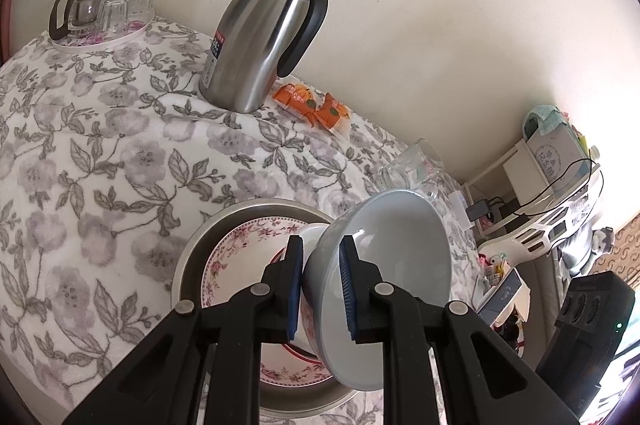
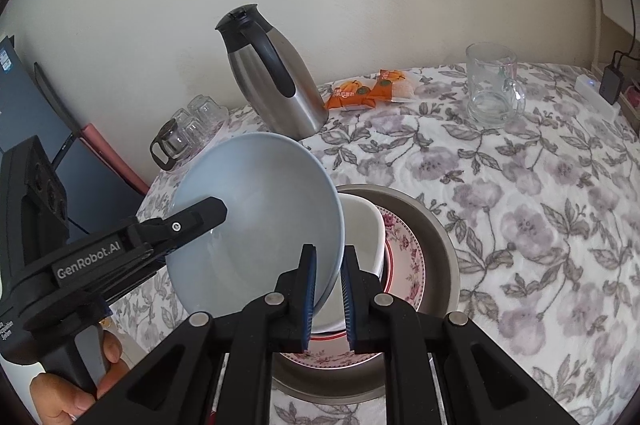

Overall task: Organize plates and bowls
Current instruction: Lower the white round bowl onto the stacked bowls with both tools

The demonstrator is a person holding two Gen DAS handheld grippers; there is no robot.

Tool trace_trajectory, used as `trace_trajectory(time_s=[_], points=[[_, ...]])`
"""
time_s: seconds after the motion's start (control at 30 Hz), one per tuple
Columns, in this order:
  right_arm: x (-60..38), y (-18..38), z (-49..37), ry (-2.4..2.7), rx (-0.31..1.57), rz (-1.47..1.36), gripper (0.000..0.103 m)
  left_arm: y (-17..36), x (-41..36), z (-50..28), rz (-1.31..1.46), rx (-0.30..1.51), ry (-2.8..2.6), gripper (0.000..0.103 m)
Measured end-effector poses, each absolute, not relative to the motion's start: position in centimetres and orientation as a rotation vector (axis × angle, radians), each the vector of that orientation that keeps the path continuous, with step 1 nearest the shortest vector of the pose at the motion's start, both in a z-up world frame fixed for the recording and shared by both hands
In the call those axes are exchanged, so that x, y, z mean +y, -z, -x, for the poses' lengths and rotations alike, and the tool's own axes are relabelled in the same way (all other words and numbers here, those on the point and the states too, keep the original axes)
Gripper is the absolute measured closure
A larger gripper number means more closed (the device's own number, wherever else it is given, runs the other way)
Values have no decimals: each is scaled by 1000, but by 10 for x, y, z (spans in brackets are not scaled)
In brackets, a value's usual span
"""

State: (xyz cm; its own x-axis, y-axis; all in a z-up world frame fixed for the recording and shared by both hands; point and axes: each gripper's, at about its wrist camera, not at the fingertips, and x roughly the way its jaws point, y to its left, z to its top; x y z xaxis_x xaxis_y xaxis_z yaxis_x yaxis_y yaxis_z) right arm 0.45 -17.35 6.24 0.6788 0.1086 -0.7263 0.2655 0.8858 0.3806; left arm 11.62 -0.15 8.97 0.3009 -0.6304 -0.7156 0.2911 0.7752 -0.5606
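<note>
A pale blue bowl (image 1: 384,265) is held tilted above a stack on the table: a metal pan (image 1: 192,249), a floral plate (image 1: 232,253) in it, and a white bowl (image 2: 362,237) on the plate. My left gripper (image 1: 320,283) is shut on the blue bowl's rim. My right gripper (image 2: 330,295) is shut on the opposite rim of the same bowl (image 2: 260,213). The left gripper also shows in the right wrist view (image 2: 192,221), one finger inside the bowl.
A steel thermos jug (image 1: 260,37) stands behind the stack, with orange snack packets (image 1: 316,105) beside it. A glass mug (image 2: 494,85) stands at the right. A tray of glasses with a glass teapot (image 1: 100,9) sits at the far left. Cluttered shelves (image 1: 560,185) lie beyond the table's right edge.
</note>
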Motion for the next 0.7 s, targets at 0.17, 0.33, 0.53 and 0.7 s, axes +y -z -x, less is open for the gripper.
trace_trajectory(time_s=[0.17,0.33,0.53,0.7], points=[[-176,-58,-6,100,843,-500,90,-86,-3,-117,362,1118,631,85],[-178,-53,-9,115,864,-513,90,-78,-5,-119,372,1150,629,85],[-180,-51,-10,133,883,-515,88,-70,-9,-120,373,1183,626,85],[-181,-50,-11,145,893,-516,87,-64,-11,-120,377,1210,626,85]])
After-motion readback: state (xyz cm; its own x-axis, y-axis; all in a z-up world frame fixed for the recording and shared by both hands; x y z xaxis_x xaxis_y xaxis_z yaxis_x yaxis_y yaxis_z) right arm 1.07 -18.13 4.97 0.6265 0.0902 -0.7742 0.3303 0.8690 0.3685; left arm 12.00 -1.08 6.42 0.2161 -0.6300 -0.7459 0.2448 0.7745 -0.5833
